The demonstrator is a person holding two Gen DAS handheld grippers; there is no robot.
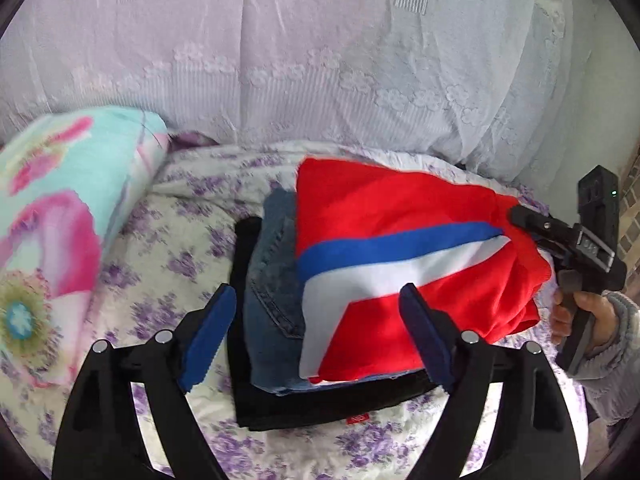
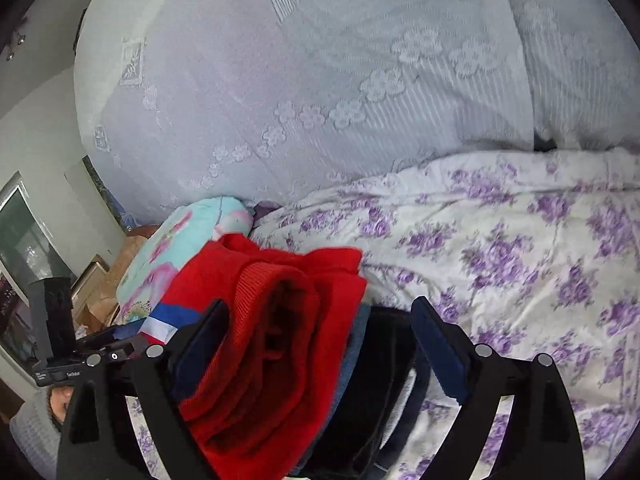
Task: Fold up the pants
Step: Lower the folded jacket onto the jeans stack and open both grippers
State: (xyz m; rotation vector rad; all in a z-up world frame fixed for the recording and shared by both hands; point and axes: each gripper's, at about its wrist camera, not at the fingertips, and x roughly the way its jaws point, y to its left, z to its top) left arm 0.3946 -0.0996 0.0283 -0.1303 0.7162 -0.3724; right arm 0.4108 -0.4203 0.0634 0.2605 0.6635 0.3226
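Pants (image 1: 400, 264), red with a blue and a white stripe, lie folded on top of a stack of 3 garments on the bed. Under the red pants sit folded blue jeans (image 1: 272, 292), and under those a black garment (image 1: 320, 404) with a small red label at its near edge. The stack rests on a white bedspread (image 1: 168, 264) printed with purple flowers.

Nearest the stack, the left gripper (image 1: 320, 316) hovers at its near side with jaws spread wide; the blue pads stand on either side of the stack's near-left corner, and whether they touch the cloth cannot be told. At the stack's right end, the right gripper (image 2: 320, 332) also has its jaws wide apart, with the ribbed end of the red pants and the darker layers between them; contact with the pads cannot be told. A hand (image 1: 584, 316) in a grey knit sleeve grips its handle.

Left of the stack lies a turquoise pillow (image 1: 60, 216) with pink flowers. Behind the stack hangs a pale lace curtain (image 1: 304, 60).
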